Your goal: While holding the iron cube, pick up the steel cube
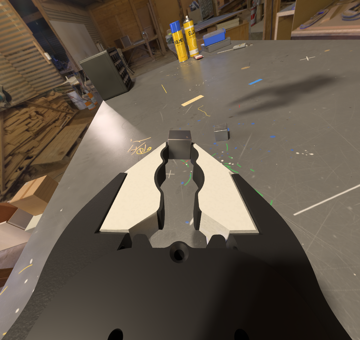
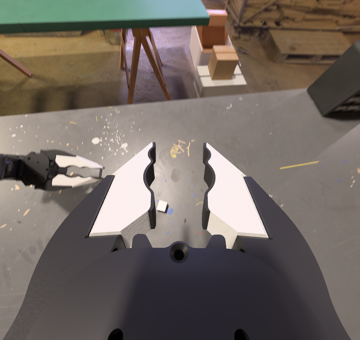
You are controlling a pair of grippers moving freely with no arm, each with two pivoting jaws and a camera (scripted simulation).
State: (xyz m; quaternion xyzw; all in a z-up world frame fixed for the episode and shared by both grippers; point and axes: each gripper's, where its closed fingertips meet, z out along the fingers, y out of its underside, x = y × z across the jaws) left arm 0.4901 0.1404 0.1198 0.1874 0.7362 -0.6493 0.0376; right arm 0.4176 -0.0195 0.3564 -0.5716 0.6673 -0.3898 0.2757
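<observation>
My left gripper [image 1: 179, 148] is shut on the dark iron cube [image 1: 179, 142], which sits between its fingertips above the grey table [image 1: 272, 165]. The lighter steel cube [image 1: 221, 132] rests on the table just right of and beyond it. My right gripper [image 2: 179, 147] is open and empty, looking down at the table. The steel cube [image 2: 162, 206] shows as a bright square below, between the fingers and close to the left one. The left gripper [image 2: 101, 173] also shows in the right wrist view at the left, holding the iron cube [image 2: 95, 173].
Two yellow spray cans [image 1: 183, 42] and a blue box [image 1: 214, 37] stand at the table's far end. A dark drawer cabinet [image 1: 107, 73] sits at the far left corner and shows in the right wrist view [image 2: 339, 89]. A green trestle table [image 2: 97, 3] and cardboard boxes [image 2: 223, 63] lie beyond the edge.
</observation>
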